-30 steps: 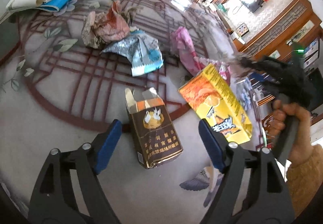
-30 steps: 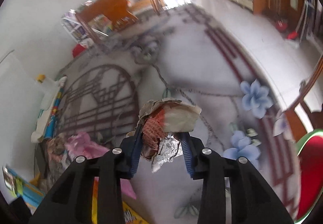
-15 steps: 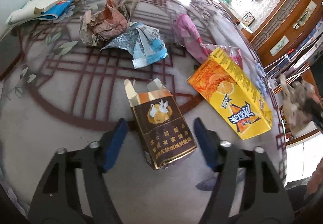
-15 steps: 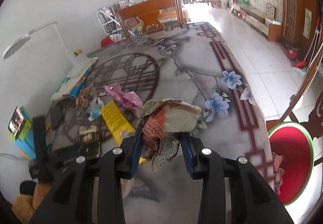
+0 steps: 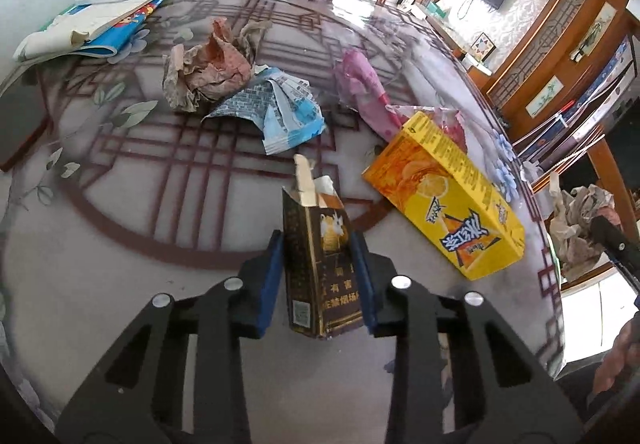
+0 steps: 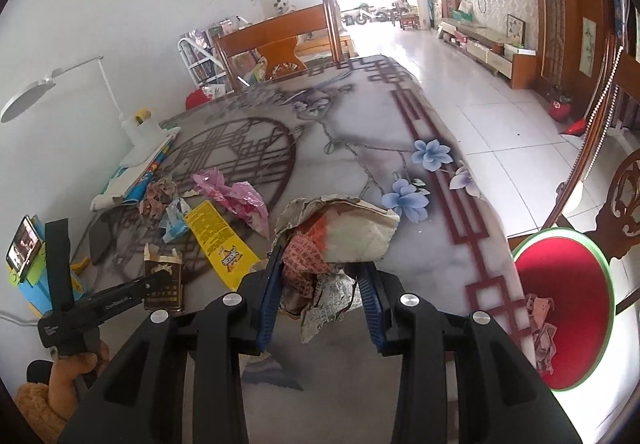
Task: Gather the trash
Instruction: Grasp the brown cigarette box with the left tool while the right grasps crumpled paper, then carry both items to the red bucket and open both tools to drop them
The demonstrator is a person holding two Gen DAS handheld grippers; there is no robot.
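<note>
The left gripper (image 5: 318, 276) is closing on the brown carton (image 5: 320, 264), which stands tilted between its fingers with its torn flaps pointing away from the tool. Both blue pads (image 5: 269, 284) lie against the carton's narrow sides, so the grip looks made or nearly made. Taking it across the narrow width suits it, since the flat faces would likely buckle.

Just right of the left fingers, and a little beyond them, lies the yellow box (image 5: 444, 199) flat on the table (image 5: 100, 244). Further ahead of the fingertips sit the blue wrapper (image 5: 280, 115), the crumpled brown paper (image 5: 208, 71) touching it, and the pink bag (image 5: 364, 91), whose lower end is hidden behind the yellow box. All remain uncollected.

The right gripper (image 6: 320, 296) is clamped on a paper wad (image 6: 332, 244). The wad bulges out above and ahead of the fingertips, and a loose strip hangs below them. It is held clear of the table, over its near edge. To the right of these fingers and lower down stands a red bin (image 6: 560, 308) with some scrap already at its left side, the likely destination.

Judgement: one piece is in transit, one is being seized and four are outstanding. The hanging strip could tear or shed on the way to the bin.
</note>
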